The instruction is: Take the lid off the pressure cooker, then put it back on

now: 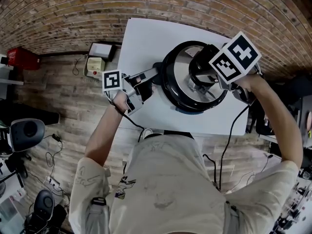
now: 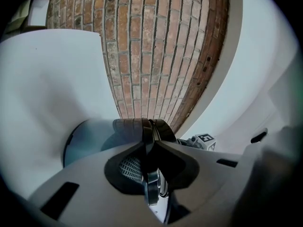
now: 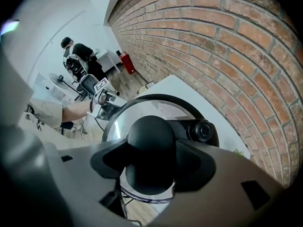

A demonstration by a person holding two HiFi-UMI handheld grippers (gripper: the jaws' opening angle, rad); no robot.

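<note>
Where the right fingers (image 3: 201, 162) close, the lid knob (image 3: 150, 143) sits gripped.

One pressure cooker (image 1: 170, 92), one lid (image 1: 179, 65), one black knob (image 3: 150, 143), one side handle (image 2: 137, 126), two grippers, left gripper (image 1: 152, 77) and right gripper (image 1: 202, 71), one white surface (image 1: 146, 40), one red box (image 1: 22, 57).

- The pressure cooker (image 1: 169, 89) stands on the surface (image 1: 144, 38), right of its middle and closer to the near edge.
- The lid (image 1: 181, 62) sits on the cooker, with its knob (image 3: 151, 141) on top at the centre.
- My left claw (image 1: 152, 77), over the surface's left half, clamps the side handle (image 2: 142, 126), which juts toward the left edge.
- My right claw (image 1: 204, 73) points down over the lid, closed around the knob.
- A brick wall (image 1: 73, 13) runs behind the far edge.
</note>
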